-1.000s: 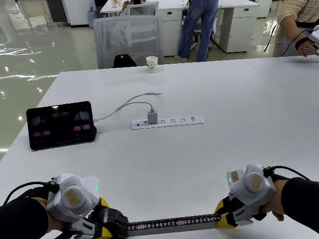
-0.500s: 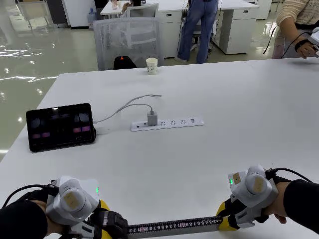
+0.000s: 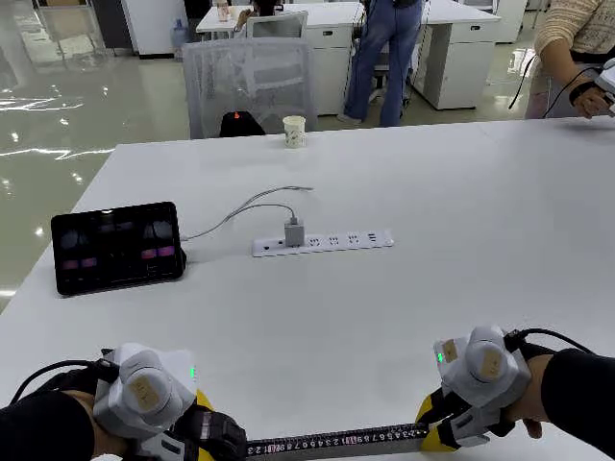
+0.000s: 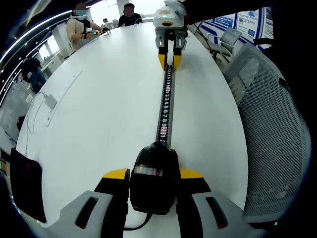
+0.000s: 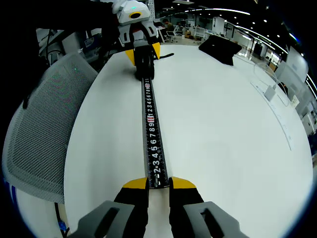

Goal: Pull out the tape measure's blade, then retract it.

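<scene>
Blade (image 5: 150, 130) lies drawn out flat on the tabletop (image 3: 404, 288), numbered face up, running along the bottom of the head view between the two grippers. The black tape measure case (image 4: 153, 186) is clamped between the jaws of the left gripper (image 4: 153, 173), at lower left of the head view. The right gripper (image 5: 158, 183), at lower right, is closed narrowly on the blade's free end. Judgement: the pull-out step appears complete or nearly so, and retraction is not yet done. The next move calls for the right gripper to walk the blade end back toward the case, in line and under control, with the case held firm to prevent whip or kinking. Power strip (image 3: 322, 238) and tablet (image 3: 117, 244) lie well apart, mid-frame and left.
</scene>
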`<state>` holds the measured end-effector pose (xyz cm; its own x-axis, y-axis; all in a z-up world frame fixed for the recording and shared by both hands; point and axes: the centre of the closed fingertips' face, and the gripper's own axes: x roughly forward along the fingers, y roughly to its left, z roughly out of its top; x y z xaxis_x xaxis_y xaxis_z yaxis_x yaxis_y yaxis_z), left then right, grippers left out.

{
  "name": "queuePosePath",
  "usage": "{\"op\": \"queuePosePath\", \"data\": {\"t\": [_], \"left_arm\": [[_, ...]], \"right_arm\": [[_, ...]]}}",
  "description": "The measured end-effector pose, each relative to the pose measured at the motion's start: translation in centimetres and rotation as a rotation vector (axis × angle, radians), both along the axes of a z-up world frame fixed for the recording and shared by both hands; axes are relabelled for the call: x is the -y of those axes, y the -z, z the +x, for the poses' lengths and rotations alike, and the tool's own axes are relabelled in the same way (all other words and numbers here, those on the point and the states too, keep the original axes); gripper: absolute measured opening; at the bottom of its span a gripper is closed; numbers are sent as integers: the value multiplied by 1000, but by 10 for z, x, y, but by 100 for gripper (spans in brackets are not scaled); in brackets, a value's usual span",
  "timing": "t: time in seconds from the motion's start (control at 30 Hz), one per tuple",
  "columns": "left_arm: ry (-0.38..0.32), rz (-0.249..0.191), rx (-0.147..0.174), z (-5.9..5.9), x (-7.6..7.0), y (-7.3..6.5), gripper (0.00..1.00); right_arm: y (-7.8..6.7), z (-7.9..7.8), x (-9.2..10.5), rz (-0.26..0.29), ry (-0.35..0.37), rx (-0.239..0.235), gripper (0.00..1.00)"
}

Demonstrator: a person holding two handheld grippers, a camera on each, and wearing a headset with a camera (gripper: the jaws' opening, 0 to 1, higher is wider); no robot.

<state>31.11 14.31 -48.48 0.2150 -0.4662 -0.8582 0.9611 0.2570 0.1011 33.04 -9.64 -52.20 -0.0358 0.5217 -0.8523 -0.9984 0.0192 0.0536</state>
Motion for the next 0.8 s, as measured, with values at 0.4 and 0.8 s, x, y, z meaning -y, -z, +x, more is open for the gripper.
{"op": "queuePosePath", "data": {"t": [0.4, 0.8], "left_arm": [[14, 31, 0, 2, 1, 0, 31], [1, 26, -20, 1, -3, -5, 31]], "right_arm": [[0, -1, 0, -49, -51, 44, 13], [0, -1, 2, -62, -62, 58, 13]]}}
